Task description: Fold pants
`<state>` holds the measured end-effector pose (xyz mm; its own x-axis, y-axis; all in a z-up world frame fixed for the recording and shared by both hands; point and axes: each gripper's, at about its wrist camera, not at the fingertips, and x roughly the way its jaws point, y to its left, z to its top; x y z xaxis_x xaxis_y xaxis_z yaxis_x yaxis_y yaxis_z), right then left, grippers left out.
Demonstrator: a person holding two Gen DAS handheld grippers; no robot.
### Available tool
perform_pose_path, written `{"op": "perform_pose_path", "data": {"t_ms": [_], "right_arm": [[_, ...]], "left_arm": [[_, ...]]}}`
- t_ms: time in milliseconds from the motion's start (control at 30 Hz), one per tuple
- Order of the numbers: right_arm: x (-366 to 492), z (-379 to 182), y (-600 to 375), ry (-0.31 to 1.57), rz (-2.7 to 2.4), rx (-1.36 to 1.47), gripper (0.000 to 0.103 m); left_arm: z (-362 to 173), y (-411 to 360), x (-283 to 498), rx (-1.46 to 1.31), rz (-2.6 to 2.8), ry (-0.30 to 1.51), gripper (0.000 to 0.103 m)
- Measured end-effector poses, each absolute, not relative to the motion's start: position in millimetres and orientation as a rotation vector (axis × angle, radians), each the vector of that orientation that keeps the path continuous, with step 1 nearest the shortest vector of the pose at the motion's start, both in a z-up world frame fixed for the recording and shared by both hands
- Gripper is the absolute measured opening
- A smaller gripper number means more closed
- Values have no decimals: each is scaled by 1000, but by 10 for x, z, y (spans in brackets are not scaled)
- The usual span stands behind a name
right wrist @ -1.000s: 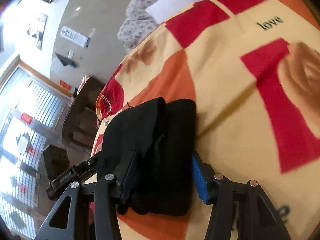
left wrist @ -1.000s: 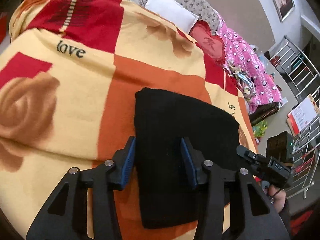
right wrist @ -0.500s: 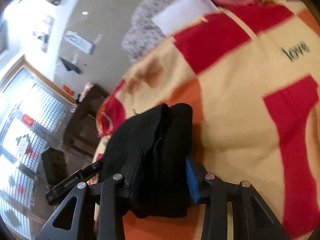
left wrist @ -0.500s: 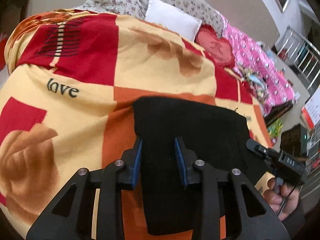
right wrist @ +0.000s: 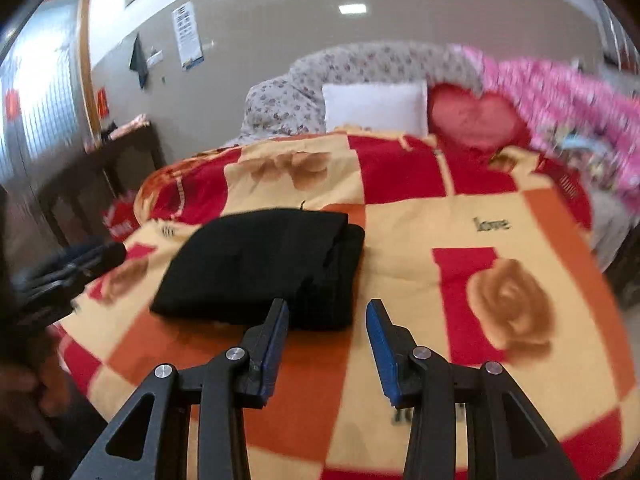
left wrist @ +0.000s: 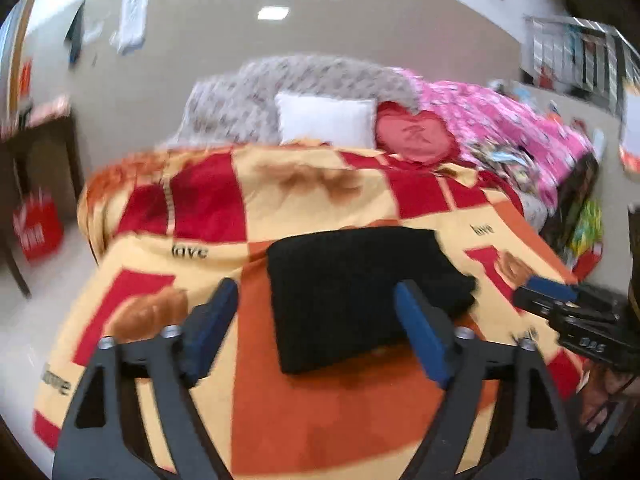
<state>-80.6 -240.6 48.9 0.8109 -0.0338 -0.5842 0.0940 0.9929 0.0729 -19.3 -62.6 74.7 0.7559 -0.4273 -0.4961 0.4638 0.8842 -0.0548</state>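
The black pants [left wrist: 360,292] lie folded in a compact rectangle on the orange, red and yellow blanket [left wrist: 320,192]. In the right wrist view the pants [right wrist: 264,268] show stacked layers along their right edge. My left gripper [left wrist: 320,320] is open and empty, raised just in front of the pants. My right gripper [right wrist: 327,340] is open and empty, just in front of the pants' near right corner. The right gripper also shows at the right edge of the left wrist view [left wrist: 560,304], and the left gripper at the left edge of the right wrist view [right wrist: 68,268].
A white pillow [left wrist: 326,126], a red heart cushion [left wrist: 414,140], a floral cover [right wrist: 360,68] and a pink quilt [left wrist: 512,140] lie at the bed's head. A dark wooden table [right wrist: 104,172] and a red bag [left wrist: 38,226] stand left of the bed.
Both grippers were shut on the pants half a second ago. They have let go, opened and pulled back and up. The pants stay folded on the blanket.
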Motion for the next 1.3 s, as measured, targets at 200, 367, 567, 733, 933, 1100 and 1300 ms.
{"op": "perform_pose_path", "data": {"t_ms": [200,367,567,733,933,1100,1300], "right_arm": [[-1268,225,-2221,550,-95,13,40],[-1357,189,-2241,509,-120,40,40],[-1288,133,-2132,550,-105,2,40],[-1311,112,-1994,539,-98,-48,40],[-1310,110,-1999,539,-103,-41,40],[-1313,123,-2046,535,-107,-14,40],[-1308,127,-2074,532,-109,-3,40]], "left_arm": [[472,-897,-408,202,-413,676,85],[397,-912,-509,210,-334,712,85],[389,-881,-564,158,-361,752,85],[390,-897,-595,157,-383,767,85],[331,-986,-658,188,-424,778,85],[294,-1015,-638,202,-402,790,85],[273,-1109,-603,242,-323,769,85]]}}
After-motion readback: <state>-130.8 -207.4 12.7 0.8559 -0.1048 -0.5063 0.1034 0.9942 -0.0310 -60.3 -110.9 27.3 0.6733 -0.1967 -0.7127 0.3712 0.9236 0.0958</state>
